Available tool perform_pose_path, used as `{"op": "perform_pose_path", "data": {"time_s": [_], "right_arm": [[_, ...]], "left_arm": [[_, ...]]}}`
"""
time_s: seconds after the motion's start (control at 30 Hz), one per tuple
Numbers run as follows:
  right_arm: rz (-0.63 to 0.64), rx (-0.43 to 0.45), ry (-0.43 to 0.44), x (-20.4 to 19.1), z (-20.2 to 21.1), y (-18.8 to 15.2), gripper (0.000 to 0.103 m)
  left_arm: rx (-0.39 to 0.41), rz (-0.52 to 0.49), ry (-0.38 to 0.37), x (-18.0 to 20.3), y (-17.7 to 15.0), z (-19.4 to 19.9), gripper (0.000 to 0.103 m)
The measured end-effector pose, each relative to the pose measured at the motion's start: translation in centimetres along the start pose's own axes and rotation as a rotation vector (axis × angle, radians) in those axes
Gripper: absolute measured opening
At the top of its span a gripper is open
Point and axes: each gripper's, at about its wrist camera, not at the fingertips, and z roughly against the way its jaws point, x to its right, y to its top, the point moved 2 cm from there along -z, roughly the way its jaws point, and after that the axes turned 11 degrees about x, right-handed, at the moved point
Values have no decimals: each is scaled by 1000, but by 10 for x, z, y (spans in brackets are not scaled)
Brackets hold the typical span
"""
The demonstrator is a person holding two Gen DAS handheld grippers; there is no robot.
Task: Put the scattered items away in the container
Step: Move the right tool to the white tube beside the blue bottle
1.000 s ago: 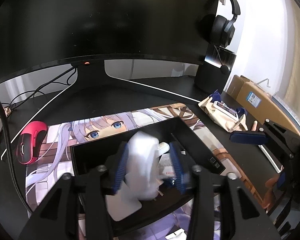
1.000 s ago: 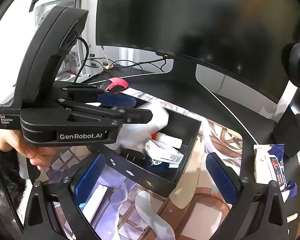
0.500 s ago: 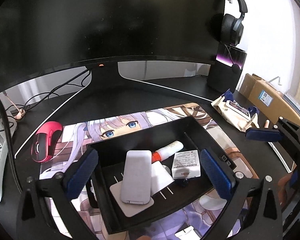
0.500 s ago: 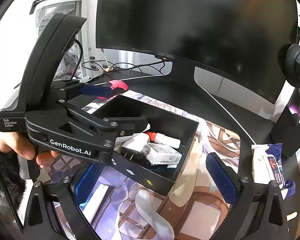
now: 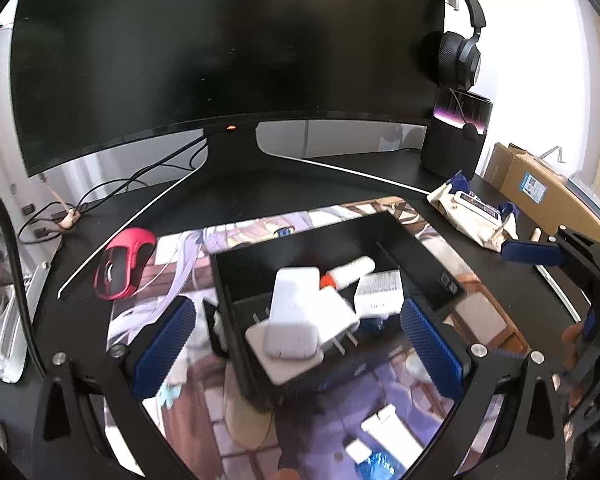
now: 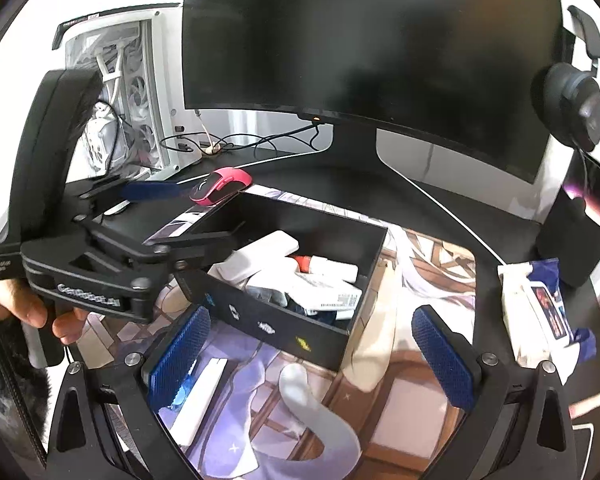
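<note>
A black open box [image 5: 420, 248] [image 6: 284, 320] sits on an anime-print desk mat. In it lie a white power bank [image 5: 294, 312] [image 6: 260, 254], a white tube with a red cap [image 5: 350, 272] [image 6: 328, 266], a small white carton [image 5: 380, 294] [image 6: 332, 294] and a flat white piece. My left gripper [image 5: 296, 350] is open and empty, above the box's near side; it also shows in the right wrist view [image 6: 172, 216]. My right gripper [image 6: 310, 364] is open and empty, in front of the box. A white stick-like item [image 6: 200, 400] and a blue-and-white small item [image 5: 374, 466] lie on the mat outside the box.
A red mouse [image 5: 122, 264] [image 6: 220, 186] lies left of the box. A pack of wipes [image 5: 472, 212] [image 6: 540, 312] lies at the right. A curved monitor [image 5: 220, 52] stands behind, with headphones [image 5: 460, 52], a black speaker [image 5: 456, 140], a cardboard box [image 5: 532, 184] and a white PC case [image 6: 120, 92].
My left gripper opened and let the white power bank go into the box, then pulled back and up. The right gripper stayed open and drew back a little.
</note>
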Motion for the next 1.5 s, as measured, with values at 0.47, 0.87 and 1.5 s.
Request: {"op": "perform_pose_path", "data": {"time_s": [0.47,0.87,1.5], "right_arm": [[-42,-12,-35,-13,18,-32,103],[-78,-10,-55,-22,28,-51,103],[-121,6,-74,-40,35,-83,103]], "left_arm": [[-31,62,62,-11,-52,30,103],[17,179,109,-23,-75,53,103],[7,168,113,5,-112,56,103]]}}
